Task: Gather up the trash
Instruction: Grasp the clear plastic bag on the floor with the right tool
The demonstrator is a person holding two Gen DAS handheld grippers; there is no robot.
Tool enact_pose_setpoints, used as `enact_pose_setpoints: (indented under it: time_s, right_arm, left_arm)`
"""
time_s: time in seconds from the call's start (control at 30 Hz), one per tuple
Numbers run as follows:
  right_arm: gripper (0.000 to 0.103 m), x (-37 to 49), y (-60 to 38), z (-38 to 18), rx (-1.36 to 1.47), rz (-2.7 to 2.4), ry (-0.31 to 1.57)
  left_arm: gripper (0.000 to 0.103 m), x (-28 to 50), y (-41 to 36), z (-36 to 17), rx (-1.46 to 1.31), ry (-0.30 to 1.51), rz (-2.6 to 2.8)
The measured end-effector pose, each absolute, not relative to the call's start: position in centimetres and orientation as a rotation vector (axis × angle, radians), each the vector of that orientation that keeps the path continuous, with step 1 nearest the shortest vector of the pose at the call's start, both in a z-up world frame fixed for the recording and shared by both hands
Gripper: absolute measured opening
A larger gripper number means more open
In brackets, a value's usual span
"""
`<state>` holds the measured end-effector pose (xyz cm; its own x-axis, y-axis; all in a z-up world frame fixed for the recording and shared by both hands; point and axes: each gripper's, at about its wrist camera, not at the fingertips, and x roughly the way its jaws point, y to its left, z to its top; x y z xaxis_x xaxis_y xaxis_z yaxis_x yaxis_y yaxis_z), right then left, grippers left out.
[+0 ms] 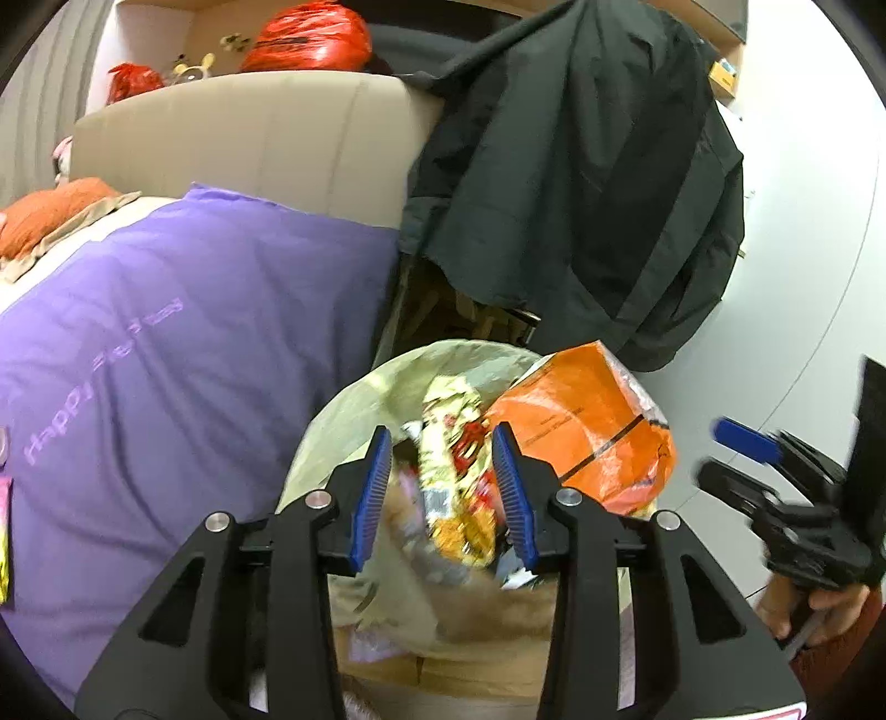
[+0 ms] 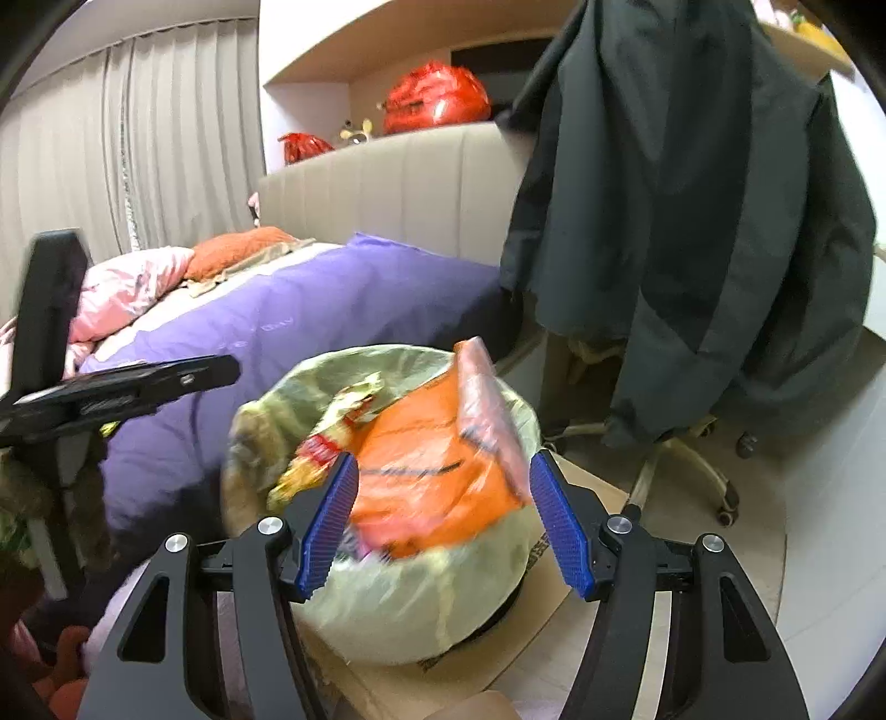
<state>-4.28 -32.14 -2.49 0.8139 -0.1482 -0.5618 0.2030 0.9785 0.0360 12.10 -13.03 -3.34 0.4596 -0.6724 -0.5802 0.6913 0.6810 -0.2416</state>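
Observation:
A round bin lined with a pale green bag (image 1: 332,421) (image 2: 421,598) stands beside the bed. In it lie a large orange snack bag (image 1: 587,432) (image 2: 432,487) and a yellow-red wrapper (image 1: 459,476) (image 2: 315,459). My left gripper (image 1: 443,471) is open above the bin, the yellow-red wrapper seen between its jaws but not pinched. My right gripper (image 2: 440,498) is open and empty just over the orange bag. It also shows at the right edge of the left wrist view (image 1: 742,454).
A bed with a purple duvet (image 1: 166,343) (image 2: 310,321) lies left of the bin. A dark jacket (image 1: 587,183) (image 2: 692,210) hangs over a swivel chair (image 2: 681,465) behind it. Flat cardboard (image 2: 576,559) lies under the bin. Red bags (image 1: 310,39) sit on the shelf behind.

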Motion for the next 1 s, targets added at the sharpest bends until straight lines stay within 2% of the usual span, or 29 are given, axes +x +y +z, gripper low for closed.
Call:
enact_pose_setpoints:
  time_s: [0.23, 0.33, 0.47, 0.67, 0.9, 1.0]
  right_arm:
    - [0.061, -9.4, -25.7, -5.8, 0.112, -0.074, 0.647]
    - [0.055, -9.5, -23.3, -8.4, 0.136, -0.035, 0.689]
    - [0.053, -7.9, -21.1, -12.4, 0.246, -0.013, 0.772]
    - [0.047, -4.0, -19.3, -18.4, 0.375, -0.101, 0.892]
    - [0.046, -0.6, -19.3, -24.2, 0.636, -0.207, 0.967]
    - [0.041, 0.3, -19.7, -26.9, 0.714, -0.292, 0.976]
  left_arm:
    - [0.038, 11.1, -7.3, -3.9, 0.053, 0.694, -0.796]
    - [0.038, 10.9, -4.2, -4.1, 0.097, 0.685, -0.783]
    - [0.038, 11.9, 1.0, -4.3, 0.110, 0.668, -0.726]
    - [0.039, 15.7, 8.0, -5.8, -0.045, 0.676, -0.599]
    - [0.039, 18.8, 12.1, -6.9, -0.145, 0.669, -0.509]
    - [0.039, 19.3, 13.0, -7.6, -0.156, 0.682, -0.491]
